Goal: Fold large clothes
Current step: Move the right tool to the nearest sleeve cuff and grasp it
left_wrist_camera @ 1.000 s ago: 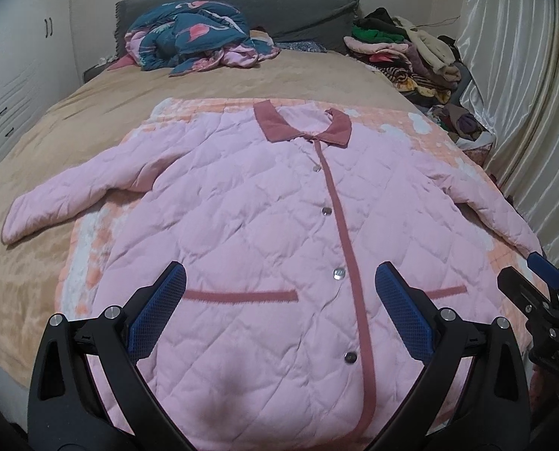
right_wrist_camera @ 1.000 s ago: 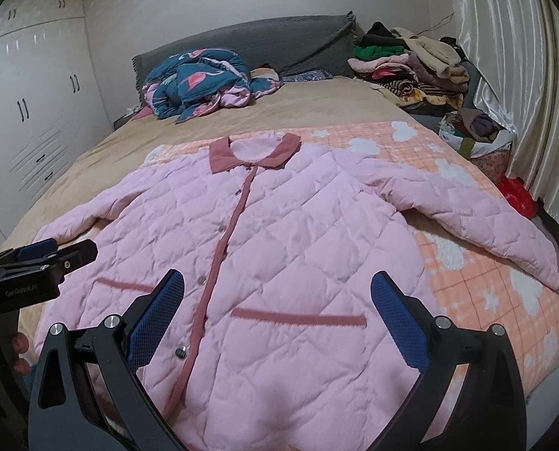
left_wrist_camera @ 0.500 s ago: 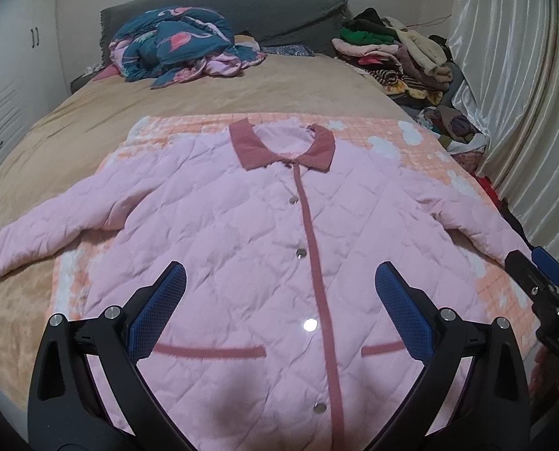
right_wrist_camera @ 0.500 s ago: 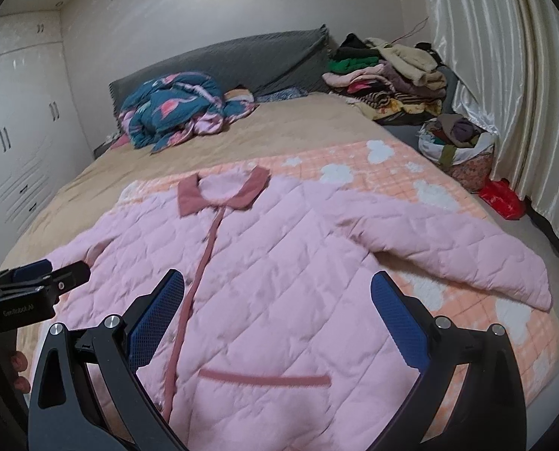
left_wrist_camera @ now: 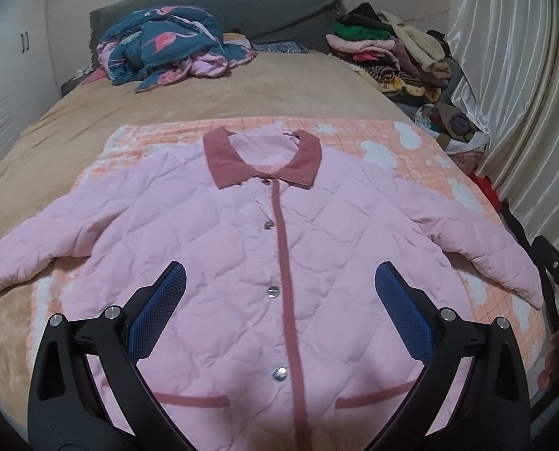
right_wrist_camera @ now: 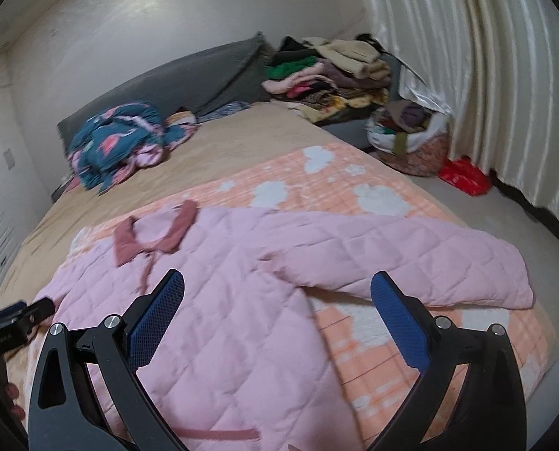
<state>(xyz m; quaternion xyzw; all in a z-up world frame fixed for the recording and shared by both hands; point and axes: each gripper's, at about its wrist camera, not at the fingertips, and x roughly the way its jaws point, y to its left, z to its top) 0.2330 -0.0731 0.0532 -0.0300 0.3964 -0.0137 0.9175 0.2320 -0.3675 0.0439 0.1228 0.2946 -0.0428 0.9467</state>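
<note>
Left wrist: jacket (left_wrist_camera: 279, 255) flat, collar (left_wrist_camera: 263, 163) pointing toward headboard.

A home bedroom: a wide bed (left_wrist_camera: 241, 90) with a grey headboard (left_wrist_camera: 219, 7), piled clothes (left_wrist_camera: 384, 52), curtains (left_wrist_camera: 512, 86) and a wardrobe (left_wrist_camera: 12, 60)

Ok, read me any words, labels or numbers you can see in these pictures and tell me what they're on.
Left gripper body, seen from the right wrist: a short line of pale print, too blurred to read.
Pink quilted jacket, orange blanket, stacked clothes: no lettering visible.
</note>
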